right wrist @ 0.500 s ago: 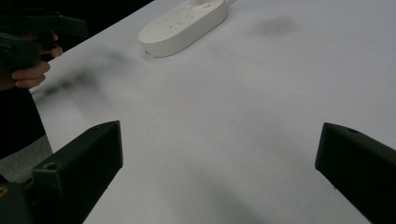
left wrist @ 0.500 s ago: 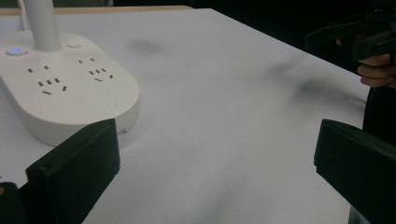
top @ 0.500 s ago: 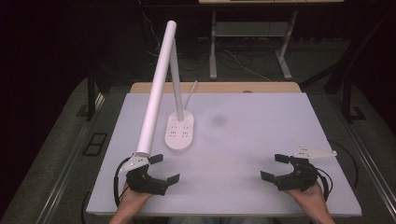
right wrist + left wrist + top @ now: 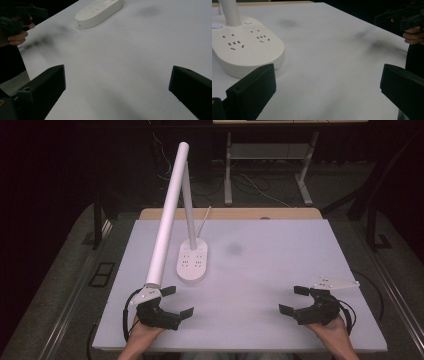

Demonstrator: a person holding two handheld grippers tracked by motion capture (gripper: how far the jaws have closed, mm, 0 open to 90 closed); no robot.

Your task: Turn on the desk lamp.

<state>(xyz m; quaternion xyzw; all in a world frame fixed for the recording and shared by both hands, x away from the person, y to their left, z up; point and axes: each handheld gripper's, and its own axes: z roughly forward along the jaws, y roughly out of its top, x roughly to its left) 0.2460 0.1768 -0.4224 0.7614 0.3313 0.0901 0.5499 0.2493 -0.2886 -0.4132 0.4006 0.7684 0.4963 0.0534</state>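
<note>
Nothing has shifted since the earlier frame: both tools rest at the counter's (image 4: 260, 320) near edge, jaws spread wide, holding nothing. From the left tool (image 4: 176, 301), the white lamp base (image 4: 193, 262) with sockets lies near, at 1 o'clock; from the right tool (image 4: 294, 299) it sits well apart, at 10 o'clock. Its long axis runs near to far. The left gripper view shows the sockets (image 4: 237, 44) and lit button (image 4: 216, 25); the high view alone shows the slanted lamp tube (image 4: 167, 217).

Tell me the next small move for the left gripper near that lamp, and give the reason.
Probably ease the left gripper forward toward the lamp base. Its fingers stand wide open with nothing between them, and the base with its sockets lies just ahead on the table, apart from them. The right gripper sits open farther off.
</note>
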